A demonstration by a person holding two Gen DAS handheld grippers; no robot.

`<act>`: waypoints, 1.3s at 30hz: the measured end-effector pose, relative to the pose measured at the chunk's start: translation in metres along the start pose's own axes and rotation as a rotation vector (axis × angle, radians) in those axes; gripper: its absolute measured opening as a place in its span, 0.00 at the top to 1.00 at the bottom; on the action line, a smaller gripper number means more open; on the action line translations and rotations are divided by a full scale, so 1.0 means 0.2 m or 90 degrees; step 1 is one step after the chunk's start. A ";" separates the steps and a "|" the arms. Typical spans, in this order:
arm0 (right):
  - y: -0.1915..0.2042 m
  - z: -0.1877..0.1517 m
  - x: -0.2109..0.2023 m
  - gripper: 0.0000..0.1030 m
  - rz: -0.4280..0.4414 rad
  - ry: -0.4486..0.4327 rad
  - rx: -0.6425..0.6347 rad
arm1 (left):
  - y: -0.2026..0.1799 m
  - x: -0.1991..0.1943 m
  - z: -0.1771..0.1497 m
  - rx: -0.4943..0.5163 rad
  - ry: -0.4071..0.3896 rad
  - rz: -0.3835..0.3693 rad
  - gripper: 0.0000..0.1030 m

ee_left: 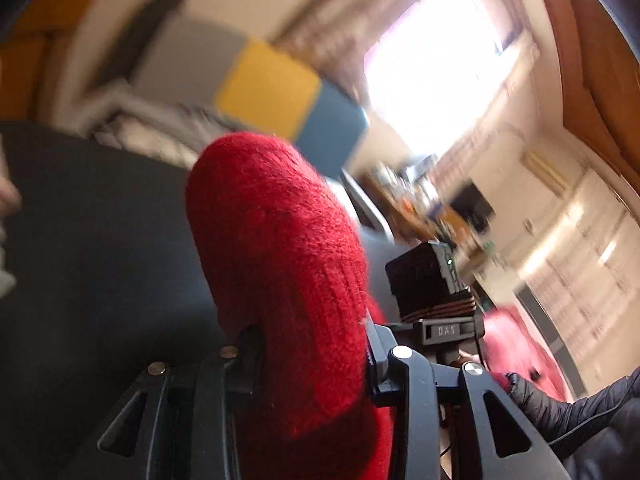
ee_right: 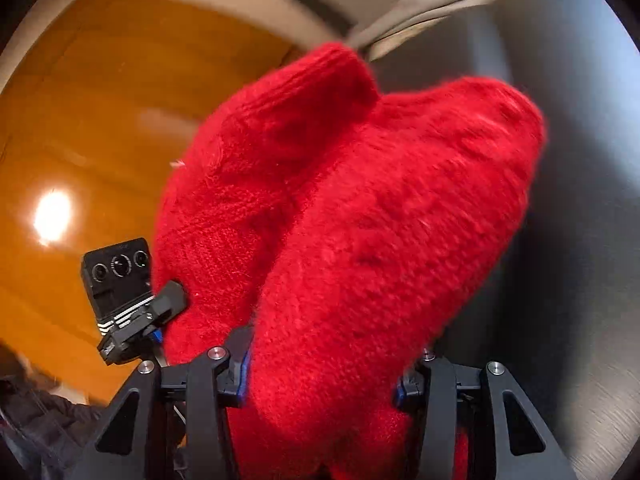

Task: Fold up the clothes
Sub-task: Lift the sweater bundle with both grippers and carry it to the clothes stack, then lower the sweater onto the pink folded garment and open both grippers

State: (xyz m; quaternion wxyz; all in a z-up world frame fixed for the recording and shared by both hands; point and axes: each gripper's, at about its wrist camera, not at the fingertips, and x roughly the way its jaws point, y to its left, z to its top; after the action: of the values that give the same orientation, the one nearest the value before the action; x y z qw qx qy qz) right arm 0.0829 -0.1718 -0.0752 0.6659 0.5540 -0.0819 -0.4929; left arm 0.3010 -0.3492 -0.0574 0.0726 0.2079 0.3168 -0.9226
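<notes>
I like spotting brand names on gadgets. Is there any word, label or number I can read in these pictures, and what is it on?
"DAS": raised letters on the black mount under the small black box, left wrist view.
White marks on the clip below the camera module, right wrist view: too small to read.
Shelf clutter in the background: too blurred to read.
The red knit shows no label.

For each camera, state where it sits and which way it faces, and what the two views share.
Left wrist: on the left gripper, facing along its fingers at the red knit garment it clamps; a dark padded sleeve shows.
Right wrist: on the right gripper, facing the same garment bunched between its fingers, orange wooden surface behind.
Shared: the garment, and each view shows the other gripper's camera.
</notes>
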 end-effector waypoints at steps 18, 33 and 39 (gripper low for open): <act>1.62 1.03 1.86 0.49 0.032 0.247 -0.380 | 1.34 -1.21 0.42 -0.388 -0.341 0.246 0.66; 1.44 0.92 2.23 0.23 0.062 0.294 -0.335 | 1.34 -1.41 0.23 -0.466 -0.462 0.202 0.66; 1.42 0.86 2.11 0.19 0.043 0.263 -0.324 | 1.23 -1.51 0.23 -0.406 -0.400 0.306 0.63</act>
State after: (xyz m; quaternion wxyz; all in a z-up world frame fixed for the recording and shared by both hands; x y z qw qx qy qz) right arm 0.3413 -0.6289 0.0371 0.8015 0.4552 0.1623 -0.3522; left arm 0.6235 -0.5708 -0.0314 0.4344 -0.0451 0.4886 -0.7554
